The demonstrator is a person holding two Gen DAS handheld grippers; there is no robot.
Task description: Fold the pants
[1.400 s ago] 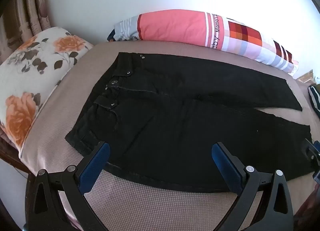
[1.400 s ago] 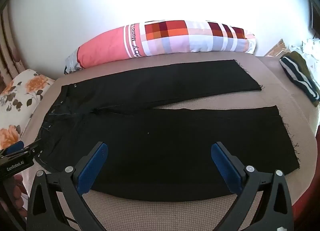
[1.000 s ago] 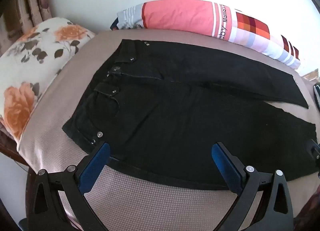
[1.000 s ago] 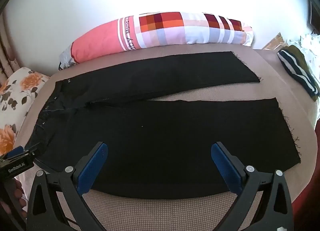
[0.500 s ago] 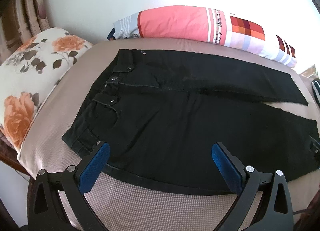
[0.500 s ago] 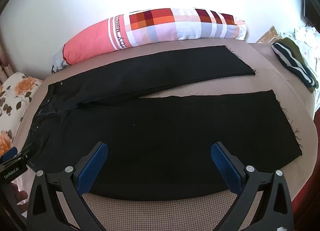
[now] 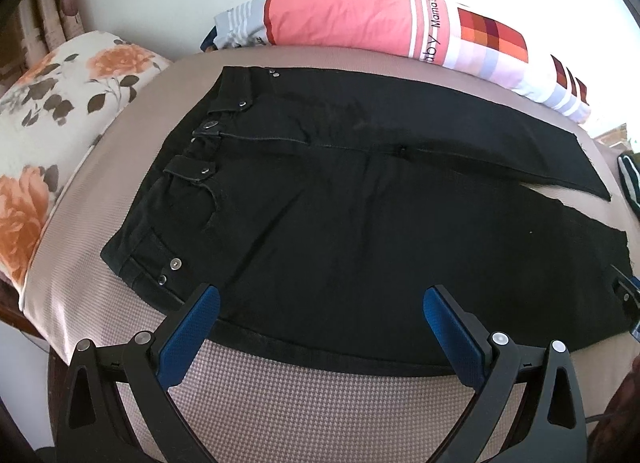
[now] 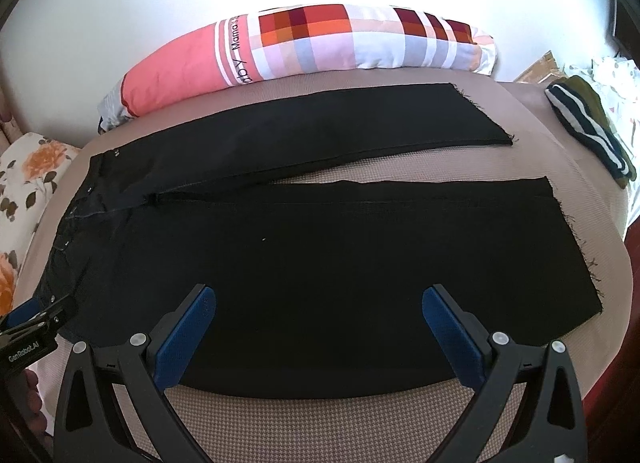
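Black pants lie flat on a beige bed, waistband to the left, both legs spread apart to the right; they also show in the right wrist view. My left gripper is open and empty, hovering over the near edge of the pants by the waistband side. My right gripper is open and empty over the near leg. The left gripper's tip shows at the left edge of the right wrist view.
A long pink and checked bolster pillow lies along the far wall. A floral pillow sits at the left. A striped dark garment lies at the bed's right edge. The bed's near edge is under both grippers.
Both grippers shifted slightly over the pants; the left view moved a little closer to the waistband. The pants have not moved and both grippers stay open.
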